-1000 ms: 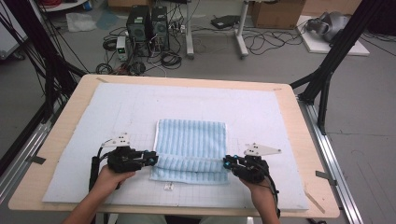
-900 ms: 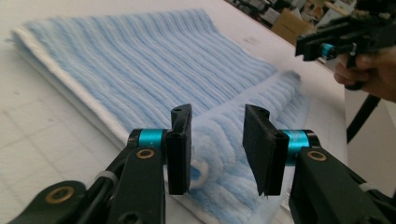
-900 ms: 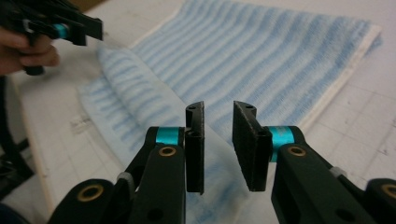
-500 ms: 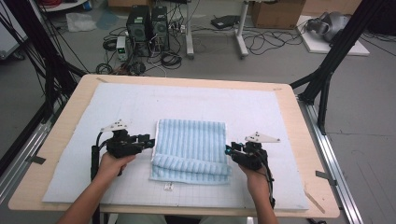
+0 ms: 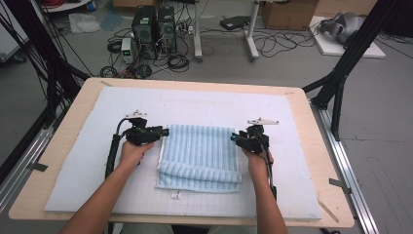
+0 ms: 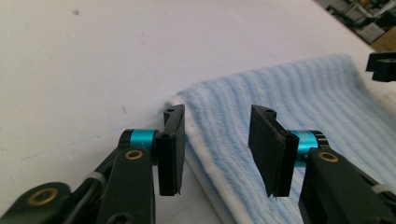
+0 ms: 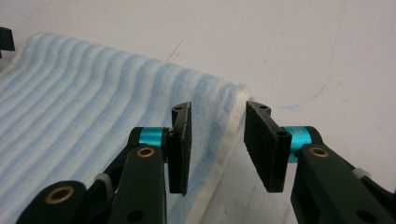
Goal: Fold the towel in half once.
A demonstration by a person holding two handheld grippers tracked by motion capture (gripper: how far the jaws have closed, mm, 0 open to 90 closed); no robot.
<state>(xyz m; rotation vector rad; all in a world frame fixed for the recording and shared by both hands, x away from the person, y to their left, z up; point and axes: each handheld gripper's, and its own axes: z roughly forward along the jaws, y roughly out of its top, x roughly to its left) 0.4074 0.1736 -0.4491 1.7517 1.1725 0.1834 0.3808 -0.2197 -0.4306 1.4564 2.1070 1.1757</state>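
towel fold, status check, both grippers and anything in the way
Left gripper and right gripper jaws just opening, nothing pinched. Blue striped towel folded flat on the white mat, grippers at its far corners. Nothing in the way.

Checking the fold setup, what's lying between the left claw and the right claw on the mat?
The striped blue towel spans the whole stretch between the left claw and the right claw, as the high view shows; each claw stands open over a side edge of it.

A light-blue striped towel (image 5: 199,156), folded flat with its doubled edge at 6 o'clock, is laid at the mat's centre.
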